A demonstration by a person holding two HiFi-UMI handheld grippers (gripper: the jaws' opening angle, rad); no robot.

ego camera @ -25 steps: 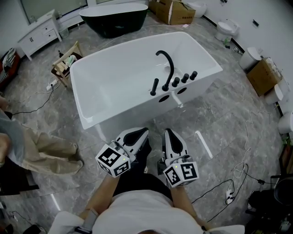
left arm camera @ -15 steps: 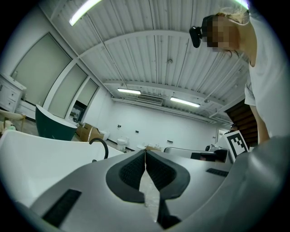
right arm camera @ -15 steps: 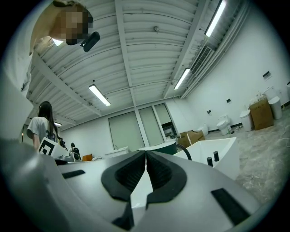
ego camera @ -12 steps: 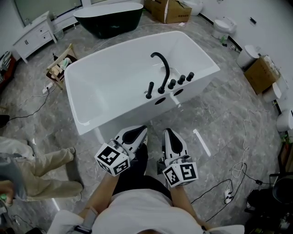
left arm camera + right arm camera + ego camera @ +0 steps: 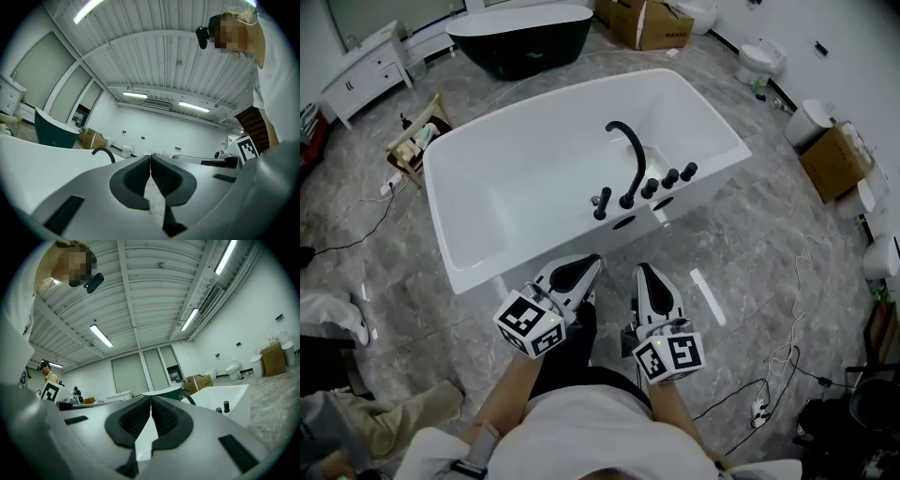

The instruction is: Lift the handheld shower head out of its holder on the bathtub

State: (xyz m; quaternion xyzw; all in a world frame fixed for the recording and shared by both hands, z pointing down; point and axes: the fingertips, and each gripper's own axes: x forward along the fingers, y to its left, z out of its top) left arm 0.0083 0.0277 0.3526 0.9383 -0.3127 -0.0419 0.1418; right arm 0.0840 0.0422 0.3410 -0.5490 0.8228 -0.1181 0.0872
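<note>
- White tub fills the middle of the head view, set at a slant on a grey marbled floor.
- Black fittings stand in a row on its near rim. A tall curved spout arches over the basin, three knobs sit to its right, and the shower head is at the row's left end.
- The shower head stands upright in its holder, just beside the spout's foot, and neither gripper touches it.
- Two dark holes show in the tub's outer wall below the fittings.
- The left gripper is held in front of the person, short of the tub's near wall. Its fingers are pressed together tip to tip with nothing between them.
- The right gripper is just beside it across a narrow gap, and its fingers are likewise closed on nothing.
- Both grippers point toward the tub, with the shower head ahead of them and out of contact.
- Each gripper carries a cube with square markers at its back end, close to the person's chest.
- In the left gripper view the spout rises over the tub's edge, left of the closed tips.
- In the right gripper view the tub's corner and two knobs lie to the right of the tips.
- Beyond the white tub are a black tub, a white cabinet, a cardboard box and a toilet.
- A wooden crate stands by the tub's far left corner.
- A cable trails over the floor at lower right.
- Another person's trouser leg shows at lower left.
</note>
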